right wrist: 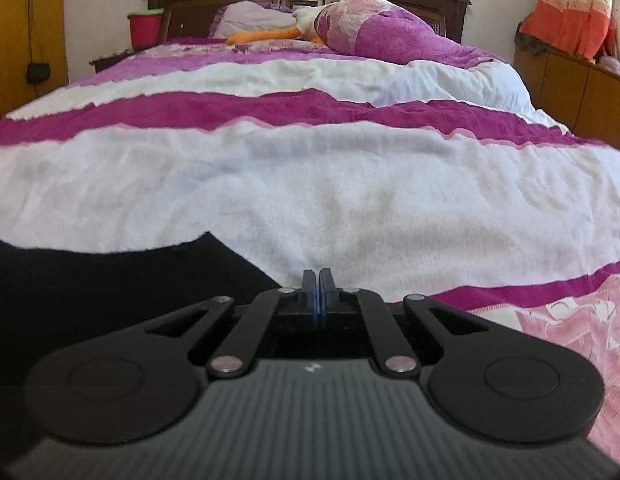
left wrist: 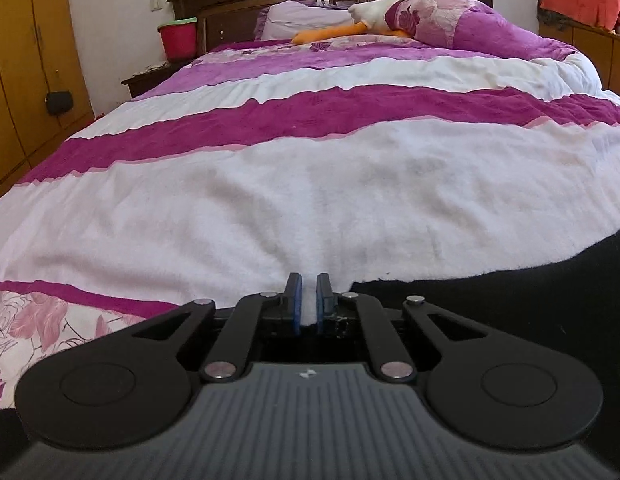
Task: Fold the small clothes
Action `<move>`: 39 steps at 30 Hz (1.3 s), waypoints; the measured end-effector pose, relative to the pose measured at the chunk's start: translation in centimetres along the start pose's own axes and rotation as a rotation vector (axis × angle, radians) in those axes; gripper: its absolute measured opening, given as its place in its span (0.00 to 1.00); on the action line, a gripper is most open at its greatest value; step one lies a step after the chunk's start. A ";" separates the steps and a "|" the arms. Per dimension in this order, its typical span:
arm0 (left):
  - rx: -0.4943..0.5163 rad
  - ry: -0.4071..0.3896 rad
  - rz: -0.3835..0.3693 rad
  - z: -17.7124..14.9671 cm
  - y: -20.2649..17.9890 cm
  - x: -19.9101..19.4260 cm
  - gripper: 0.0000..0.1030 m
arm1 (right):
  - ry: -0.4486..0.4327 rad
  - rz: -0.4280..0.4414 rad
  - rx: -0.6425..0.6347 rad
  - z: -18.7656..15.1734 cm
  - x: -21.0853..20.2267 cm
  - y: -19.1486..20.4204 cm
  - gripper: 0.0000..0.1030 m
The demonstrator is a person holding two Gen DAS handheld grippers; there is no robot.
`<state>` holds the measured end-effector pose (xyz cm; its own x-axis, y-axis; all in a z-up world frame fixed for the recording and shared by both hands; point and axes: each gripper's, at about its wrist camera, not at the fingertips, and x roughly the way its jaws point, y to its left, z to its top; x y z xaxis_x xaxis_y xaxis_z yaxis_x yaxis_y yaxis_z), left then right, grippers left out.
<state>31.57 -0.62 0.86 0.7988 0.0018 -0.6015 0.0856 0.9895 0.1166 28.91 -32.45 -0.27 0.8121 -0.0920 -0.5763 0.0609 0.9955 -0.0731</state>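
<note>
A black garment lies flat on the white band of the bedspread, low in both views: at the lower right in the left wrist view (left wrist: 530, 280) and at the lower left in the right wrist view (right wrist: 109, 280). My left gripper (left wrist: 308, 280) sits low at the garment's left edge, its blue pads a narrow gap apart with white bedspread showing between them. My right gripper (right wrist: 318, 276) sits low at the garment's right edge, its pads pressed together. Whether either holds cloth is hidden under the fingers.
The bed (left wrist: 310, 180) carries a purple-and-white striped bedspread. At its far end lie a pillow (left wrist: 301, 16), a plush goose (left wrist: 362, 20) and a rolled quilt (left wrist: 470, 24). A red bucket (left wrist: 177, 38) stands on the nightstand. Wardrobes stand at the left, a cabinet at the right.
</note>
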 end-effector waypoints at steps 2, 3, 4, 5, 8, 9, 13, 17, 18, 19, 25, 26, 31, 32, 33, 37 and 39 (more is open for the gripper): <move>-0.001 0.002 0.000 0.0 0.0 0.0 0.10 | 0.003 -0.017 -0.028 0.1 0.1 0.5 0.03; -0.004 0.003 0.003 0.1 0.1 -0.2 0.15 | 0.003 -0.023 -0.039 0.1 0.1 0.7 0.03; -0.008 0.004 0.007 0.2 0.1 -0.3 0.24 | 0.002 -0.024 -0.044 0.2 -0.1 0.7 0.05; -0.014 0.006 0.011 0.4 0.2 -0.7 0.30 | -0.001 -0.019 -0.042 0.4 -0.5 0.6 0.07; -0.021 -0.014 0.011 0.5 0.8 -3.0 0.52 | -0.013 0.012 0.001 0.9 -2.3 0.0 0.23; -0.017 -0.020 0.006 0.5 1.0 -3.8 0.54 | -0.025 0.031 0.025 1.1 -3.2 -0.2 0.37; -0.009 -0.023 -0.004 0.5 1.8 -7.7 0.59 | -0.057 0.089 0.056 1.4 -7.1 -0.5 0.47; -0.010 -0.040 0.012 0.0 2.8 -12.4 0.64 | -0.034 0.137 0.034 1.2 -10.8 -0.1 0.47; -0.008 -0.043 0.030 -0.1 2.9 -13.3 0.65 | -0.027 0.148 0.030 1.1 -11.7 0.0 0.47; -0.010 -0.046 0.046 -0.3 3.2 -14.3 0.66 | -0.023 0.158 0.029 1.0 -12.6 0.1 0.47; -0.074 -0.019 0.057 -1.2 5.1 -19.7 0.67 | -0.010 0.220 0.061 0.7 -17.8 0.2 0.47; -0.082 -0.016 0.062 -1.5 5.4 -20.6 0.67 | -0.009 0.230 0.066 0.7 -18.7 0.2 0.47; -0.104 -0.030 0.084 -2.7 6.9 -25.0 0.67 | -0.008 0.265 0.061 0.4 -22.5 0.4 0.47; -0.107 -0.031 0.086 -3.0 7.2 -25.7 0.67 | -0.004 0.270 0.061 0.3 -23.2 0.4 0.47; -0.110 -0.031 0.086 -3.4 7.6 -26.4 0.68 | 0.002 0.277 0.060 0.3 -23.7 0.3 0.47; -0.136 -0.015 0.086 -5.4 8.6 -28.6 0.68 | 0.020 0.272 0.056 -0.4 -25.6 0.3 0.47; -0.160 0.000 0.074 -6.9 8.9 -29.4 0.68 | 0.028 0.255 0.055 -1.2 -26.2 0.1 0.47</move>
<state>4.76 9.18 14.09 0.7996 0.0750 -0.5959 -0.0688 0.9971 0.0332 6.90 -29.95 13.83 0.7888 0.1626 -0.5927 -0.1118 0.9862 0.1218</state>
